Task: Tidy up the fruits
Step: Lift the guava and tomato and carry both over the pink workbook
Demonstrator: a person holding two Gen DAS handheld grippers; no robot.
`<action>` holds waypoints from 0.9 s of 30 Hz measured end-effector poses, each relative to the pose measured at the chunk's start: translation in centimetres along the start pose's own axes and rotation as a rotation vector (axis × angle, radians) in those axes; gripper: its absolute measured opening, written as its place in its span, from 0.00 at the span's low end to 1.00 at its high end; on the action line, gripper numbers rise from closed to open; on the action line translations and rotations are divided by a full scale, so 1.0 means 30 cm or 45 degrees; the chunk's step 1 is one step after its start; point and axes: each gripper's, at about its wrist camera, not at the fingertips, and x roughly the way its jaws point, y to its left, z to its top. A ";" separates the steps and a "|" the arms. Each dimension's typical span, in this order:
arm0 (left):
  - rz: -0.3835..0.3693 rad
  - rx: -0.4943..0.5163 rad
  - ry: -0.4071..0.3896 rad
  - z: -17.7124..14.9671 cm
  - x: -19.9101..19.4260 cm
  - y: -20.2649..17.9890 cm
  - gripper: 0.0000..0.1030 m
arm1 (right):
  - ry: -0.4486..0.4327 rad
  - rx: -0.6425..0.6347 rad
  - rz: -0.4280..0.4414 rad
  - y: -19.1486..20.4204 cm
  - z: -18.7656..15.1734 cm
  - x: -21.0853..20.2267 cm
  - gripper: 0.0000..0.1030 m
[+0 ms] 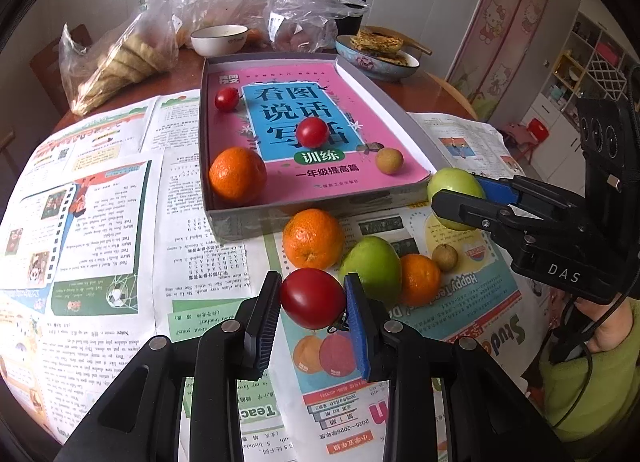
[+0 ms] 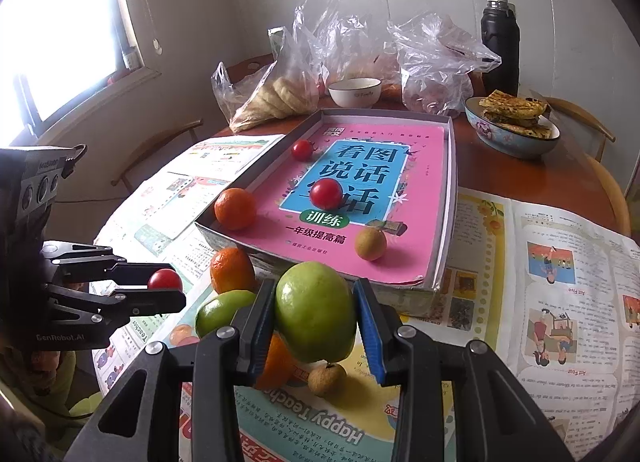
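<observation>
Holding a tomato [image 1: 313, 298] clamped in the left hand-held gripper [image 1: 313, 304] and a green apple [image 2: 315, 312] in the right hand-held gripper [image 2: 316, 318]; box [image 1: 320, 217] just beyond, upper centre, nearer the right.

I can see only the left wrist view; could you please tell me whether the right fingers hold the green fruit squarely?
Observer: Yes. The right gripper has one finger pressed on each side of the green fruit.
Operator: Thank you. That gripper hides the tray's near right corner from me; is it free?
Observer: That corner of the tray holds no fruit. The nearest is a small brown fruit on the pink book.
</observation>
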 end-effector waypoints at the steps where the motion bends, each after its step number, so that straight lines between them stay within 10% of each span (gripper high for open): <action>1: 0.002 0.004 -0.004 0.008 0.001 -0.003 0.32 | -0.005 0.003 -0.002 -0.003 0.003 -0.002 0.38; 27: -0.011 0.033 -0.061 0.177 0.042 -0.047 0.32 | -0.064 0.058 -0.064 -0.084 0.073 0.001 0.38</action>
